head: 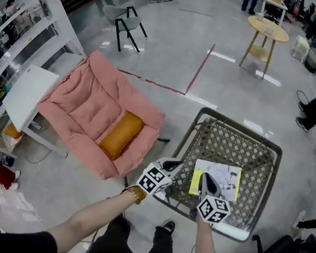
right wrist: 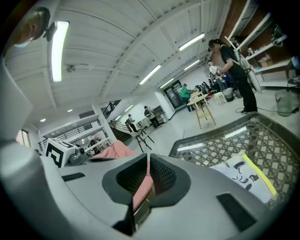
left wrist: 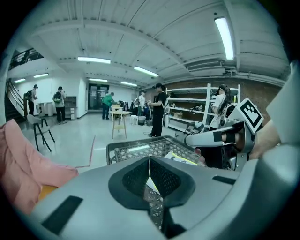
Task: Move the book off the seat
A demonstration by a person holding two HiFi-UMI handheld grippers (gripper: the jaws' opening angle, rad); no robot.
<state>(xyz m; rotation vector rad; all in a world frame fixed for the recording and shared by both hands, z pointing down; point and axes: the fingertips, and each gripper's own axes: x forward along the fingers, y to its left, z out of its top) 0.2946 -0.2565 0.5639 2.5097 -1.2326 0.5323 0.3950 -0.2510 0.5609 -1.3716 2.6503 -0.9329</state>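
Book [head: 228, 178] is lying flat on the woven seat [head: 233, 144], toward its front edge. I'm holding the right gripper [head: 205, 180] over the book's left side, fingers [right wrist: 164, 176] pressed together, pinching nothing. Left gripper [head: 173, 166] is hovering at the seat's front-left corner, fingers [left wrist: 133, 180] likewise pressed together, empty.

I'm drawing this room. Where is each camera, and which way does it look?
Head view: on the person's head, looking down at the book on the woven seat; forearms, left gripper and right gripper show.
Left gripper view: on the left gripper, looking across the seat; its shut jaws and the right gripper show.
Right gripper view: on the right gripper, looking over the book; its shut jaws show.
Shared: all three see the book and seat.
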